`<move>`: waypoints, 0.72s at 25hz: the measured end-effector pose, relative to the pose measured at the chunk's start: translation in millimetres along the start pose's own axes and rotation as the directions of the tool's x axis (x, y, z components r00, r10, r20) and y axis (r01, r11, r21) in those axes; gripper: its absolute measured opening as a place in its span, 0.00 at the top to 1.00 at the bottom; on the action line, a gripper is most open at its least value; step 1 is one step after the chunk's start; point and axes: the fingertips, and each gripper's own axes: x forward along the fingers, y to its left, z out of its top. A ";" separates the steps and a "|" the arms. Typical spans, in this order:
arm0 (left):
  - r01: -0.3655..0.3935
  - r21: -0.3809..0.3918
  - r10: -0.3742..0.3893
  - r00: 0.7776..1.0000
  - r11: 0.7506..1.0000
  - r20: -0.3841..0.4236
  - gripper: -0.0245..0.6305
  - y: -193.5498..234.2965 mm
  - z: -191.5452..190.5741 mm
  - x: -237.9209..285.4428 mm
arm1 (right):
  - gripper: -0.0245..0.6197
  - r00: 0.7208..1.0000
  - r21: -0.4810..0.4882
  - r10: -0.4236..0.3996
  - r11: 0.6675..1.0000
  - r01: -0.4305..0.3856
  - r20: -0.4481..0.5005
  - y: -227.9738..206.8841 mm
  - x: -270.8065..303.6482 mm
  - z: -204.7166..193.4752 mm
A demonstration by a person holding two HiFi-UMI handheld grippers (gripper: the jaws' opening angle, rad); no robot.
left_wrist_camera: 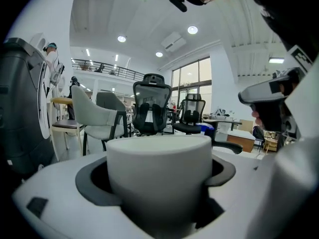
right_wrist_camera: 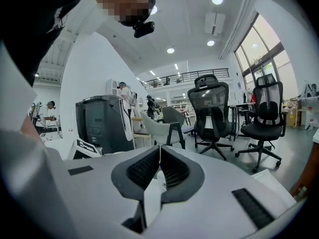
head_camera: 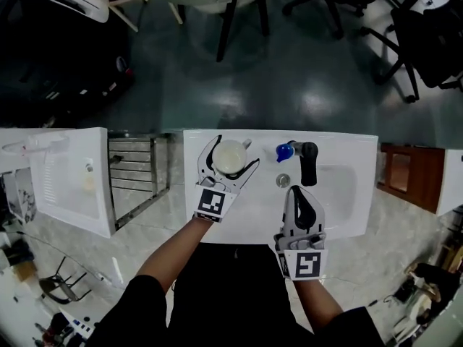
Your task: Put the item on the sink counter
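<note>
Here, seen from the head view: one white sink surface [head_camera: 246, 219] bearing one black faucet [head_camera: 309, 163] with one blue piece [head_camera: 284, 151] at its left end and one round drain [head_camera: 283, 181] just below it. Left tongs [head_camera: 234, 154] are closed around one pale cup [head_camera: 228, 157], which is over the rear left part of the surface; whether its base touches the surface cannot be told. In the left gripper view the cup [left_wrist_camera: 159, 171] stands upright and fills the gap between both jaws of the left tongs [left_wrist_camera: 159, 183]. Right tongs [head_camera: 302, 191] are near the front of the surface, their tips pointing at the faucet, apart from the cup. In the right gripper view the jaws of the right tongs [right_wrist_camera: 159, 166] meet with nothing between them. Each gripper shows one square black-and-white marker. Two black mesh office chairs [right_wrist_camera: 213, 114] stand on the floor beyond.
</note>
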 end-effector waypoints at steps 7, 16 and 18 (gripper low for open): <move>-0.011 0.064 0.014 0.998 0.998 -0.054 0.26 2.3 -44.1 32.0 | 0.91 0.999 0.025 0.009 1.000 -0.009 -0.033 -13.9 2.5 -24.9; -0.063 0.170 0.078 0.993 0.983 -0.087 0.26 2.7 -68.0 49.3 | 0.91 0.999 0.042 0.044 0.998 -0.044 0.008 -17.5 9.7 -21.5; -0.075 0.189 0.093 0.992 0.979 -0.085 0.26 2.0 -70.1 48.2 | 0.91 0.998 0.040 0.054 0.998 -0.055 0.024 -18.5 9.9 -17.7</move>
